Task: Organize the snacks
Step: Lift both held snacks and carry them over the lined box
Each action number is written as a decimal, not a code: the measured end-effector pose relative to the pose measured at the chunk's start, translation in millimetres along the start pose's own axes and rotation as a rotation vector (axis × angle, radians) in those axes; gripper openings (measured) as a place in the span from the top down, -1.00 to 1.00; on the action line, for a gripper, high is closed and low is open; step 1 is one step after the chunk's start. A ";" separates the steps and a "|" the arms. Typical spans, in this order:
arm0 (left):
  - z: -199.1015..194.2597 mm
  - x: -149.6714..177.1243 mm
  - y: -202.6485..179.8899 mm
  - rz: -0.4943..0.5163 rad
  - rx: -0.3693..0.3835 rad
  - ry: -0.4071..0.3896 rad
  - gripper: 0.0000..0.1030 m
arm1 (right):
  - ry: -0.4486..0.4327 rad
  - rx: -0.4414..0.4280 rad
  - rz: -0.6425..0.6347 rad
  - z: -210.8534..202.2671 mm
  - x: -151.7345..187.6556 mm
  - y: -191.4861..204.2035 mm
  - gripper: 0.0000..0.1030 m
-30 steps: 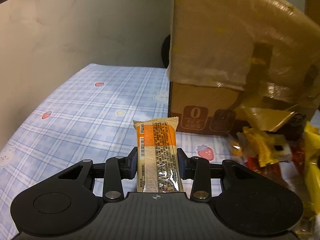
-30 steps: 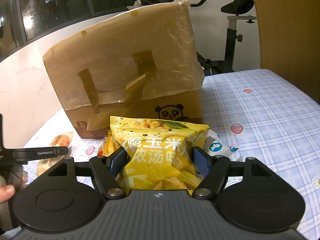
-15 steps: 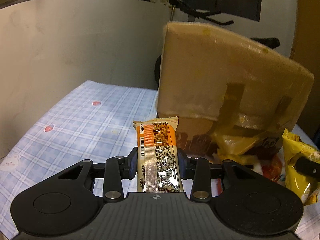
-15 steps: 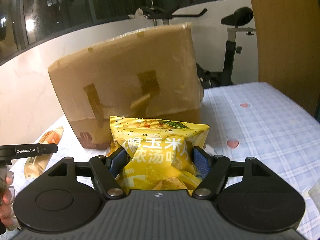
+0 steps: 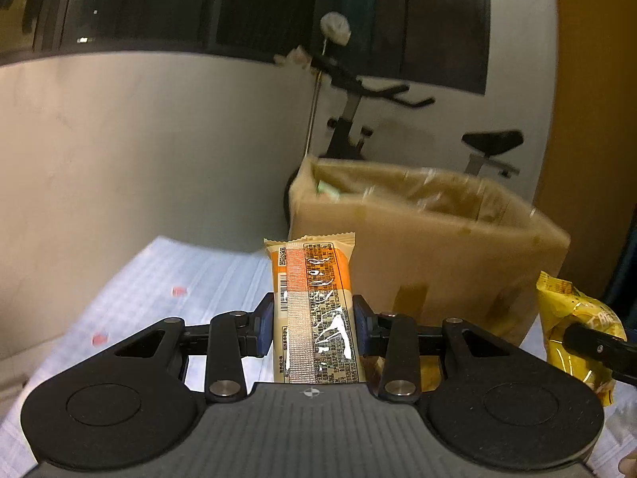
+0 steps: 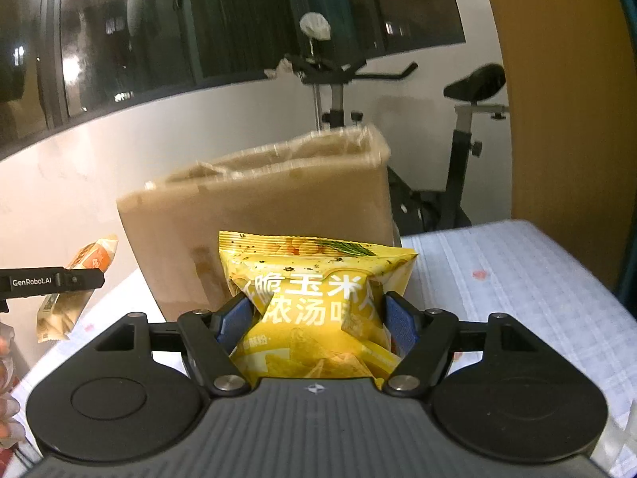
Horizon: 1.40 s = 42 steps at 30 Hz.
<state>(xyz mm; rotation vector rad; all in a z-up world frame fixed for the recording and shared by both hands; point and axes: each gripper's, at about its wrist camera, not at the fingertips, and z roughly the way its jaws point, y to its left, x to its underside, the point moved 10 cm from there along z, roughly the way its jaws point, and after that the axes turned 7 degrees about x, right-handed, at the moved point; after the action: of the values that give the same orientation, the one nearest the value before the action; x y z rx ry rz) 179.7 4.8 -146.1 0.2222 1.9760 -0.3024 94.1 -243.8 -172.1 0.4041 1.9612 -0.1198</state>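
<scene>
Left gripper: its jaws stand narrow and press on both long edges of the orange snack bar. The bar points forward and its back side with small print faces up.
Right gripper: its jaws stand wider and squeeze the yellow corn chip bag at its middle, so the bag is pinched in there.
Cardboard box: it stands on the checked cloth, behind both snacks, and its top is open.
Both snacks: they are held in the air, in front of the box, not inside it.
Exercise bike: behind the box, by the wall.
</scene>
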 end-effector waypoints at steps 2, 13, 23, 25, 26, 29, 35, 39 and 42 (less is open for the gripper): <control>-4.9 -9.4 -4.3 0.003 0.009 -0.018 0.21 | -0.023 -0.008 0.000 -5.1 -13.7 2.1 -0.43; -10.2 -63.3 -28.1 0.032 0.060 -0.102 0.20 | -0.142 -0.049 -0.016 -17.4 -91.8 5.8 -0.43; 45.8 -109.1 -58.1 0.068 0.131 -0.097 0.20 | -0.189 -0.040 -0.017 30.0 -159.9 0.8 -0.43; 69.5 -111.0 -57.1 0.045 0.147 -0.066 0.20 | -0.176 -0.049 -0.011 49.6 -168.8 3.1 -0.43; 78.1 -109.9 -56.1 0.038 0.150 -0.055 0.20 | -0.166 -0.051 -0.011 57.8 -171.4 4.7 -0.43; 105.2 -108.7 -54.3 0.023 0.158 -0.018 0.20 | -0.133 -0.043 -0.039 86.8 -175.6 12.6 -0.43; 133.2 -96.1 -47.3 0.000 0.148 0.020 0.20 | -0.083 -0.051 -0.088 128.4 -169.3 21.8 -0.43; 146.3 -85.9 -47.9 0.037 0.140 0.040 0.20 | -0.037 -0.054 -0.129 151.6 -155.4 24.3 -0.43; 154.1 -83.5 -47.6 0.033 0.142 0.057 0.20 | -0.006 -0.061 -0.114 162.3 -147.9 22.2 -0.43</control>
<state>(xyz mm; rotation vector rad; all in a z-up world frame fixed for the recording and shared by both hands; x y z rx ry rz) 333.3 -89.8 -125.3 0.3577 2.0062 -0.4197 296.4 -299.5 -103.8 0.2514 1.9772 -0.1333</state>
